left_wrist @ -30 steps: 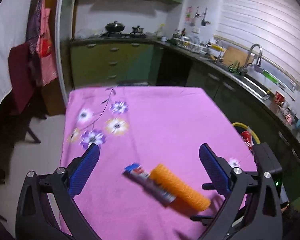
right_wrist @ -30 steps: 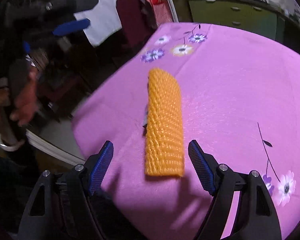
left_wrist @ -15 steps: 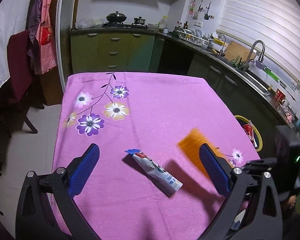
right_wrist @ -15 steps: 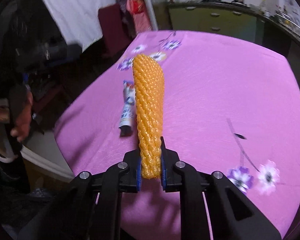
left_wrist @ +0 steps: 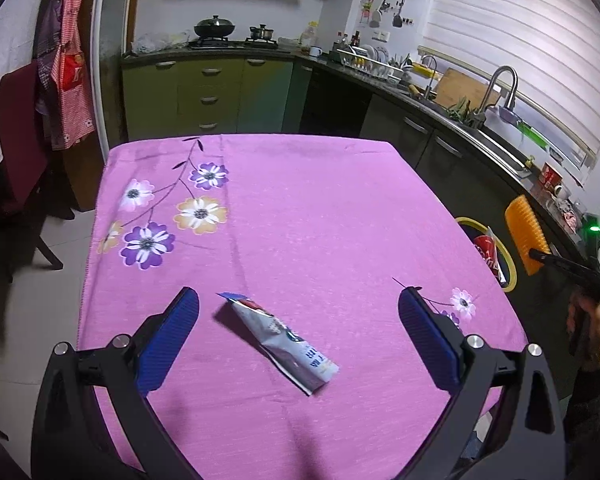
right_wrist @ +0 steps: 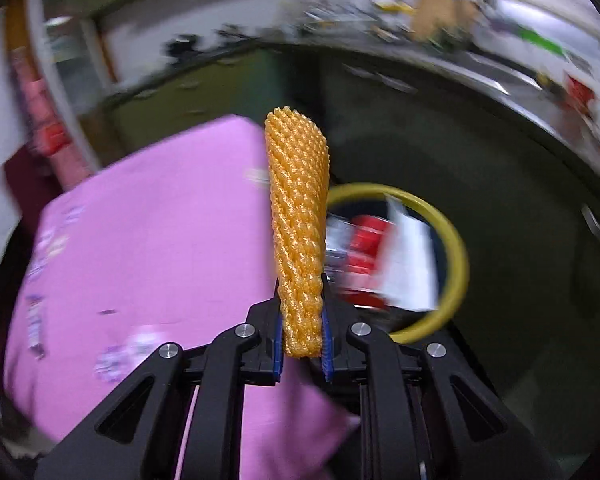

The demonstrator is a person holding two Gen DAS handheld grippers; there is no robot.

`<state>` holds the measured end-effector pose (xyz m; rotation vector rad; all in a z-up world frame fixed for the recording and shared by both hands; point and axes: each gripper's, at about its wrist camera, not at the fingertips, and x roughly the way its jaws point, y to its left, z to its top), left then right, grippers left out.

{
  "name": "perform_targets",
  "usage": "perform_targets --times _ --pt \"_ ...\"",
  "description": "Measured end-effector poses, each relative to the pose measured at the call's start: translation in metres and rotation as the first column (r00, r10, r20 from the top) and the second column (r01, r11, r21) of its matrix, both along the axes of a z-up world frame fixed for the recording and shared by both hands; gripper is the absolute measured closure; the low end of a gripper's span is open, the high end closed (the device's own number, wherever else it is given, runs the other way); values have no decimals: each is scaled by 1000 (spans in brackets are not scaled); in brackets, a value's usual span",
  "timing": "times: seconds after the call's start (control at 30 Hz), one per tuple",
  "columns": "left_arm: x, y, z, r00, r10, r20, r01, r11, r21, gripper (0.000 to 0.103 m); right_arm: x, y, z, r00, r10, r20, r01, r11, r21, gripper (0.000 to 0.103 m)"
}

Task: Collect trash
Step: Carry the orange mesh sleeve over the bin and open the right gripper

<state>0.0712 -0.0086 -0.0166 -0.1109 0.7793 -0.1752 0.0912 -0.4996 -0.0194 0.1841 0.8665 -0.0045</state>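
My right gripper (right_wrist: 302, 340) is shut on an orange foam net sleeve (right_wrist: 299, 232) and holds it upright in the air past the table's right edge, near a yellow-rimmed trash bin (right_wrist: 454, 252). The sleeve (left_wrist: 525, 236) also shows in the left wrist view, beside the bin (left_wrist: 510, 268). My left gripper (left_wrist: 300, 336) is open above the pink tablecloth (left_wrist: 300, 208), with a silver-blue wrapper (left_wrist: 280, 340) lying flat between its fingers.
The bin holds a red can (right_wrist: 366, 240) and white paper (right_wrist: 408, 264). It stands on the floor between the table and dark kitchen cabinets (left_wrist: 440, 152). A dark red chair (left_wrist: 16, 140) stands to the table's left.
My right gripper shut on the orange sleeve, lifted it off the table and swung it right toward the bin. The wrapper stayed on the cloth. My left gripper stayed open.
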Motion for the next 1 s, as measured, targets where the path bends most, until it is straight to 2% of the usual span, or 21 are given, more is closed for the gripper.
perform_targets --times 0.13,0.3,0.47,0.6,0.63,0.87,1.0 --pt "4 -6 -2 1000 -8 -14 9 1000 18 8 28 -51 -40 988 -122 -96 117 991 -58 88" --pt "7 -8 1 1000 -5 -13 5 1000 19 8 56 -77 -71 970 -196 -146 181 978 -105 88" --pt "11 -15 -2 999 -22 -28 23 999 25 8 76 -76 -85 966 -216 -141 197 971 -137 69" --pt "12 -18 -5 999 -31 -37 33 999 34 8 69 -64 -70 976 -202 -81 195 977 -89 51" --pt "13 -17 -5 999 -30 -39 31 999 34 8 65 -60 -62 977 -203 -58 198 976 -88 50" --pt "17 -10 -16 996 11 -84 -7 999 50 7 23 -42 -15 986 -159 50 157 987 35 49" --pt "21 -8 -34 981 61 -183 -57 998 25 7 5 -19 1 990 -100 99 94 994 62 45"
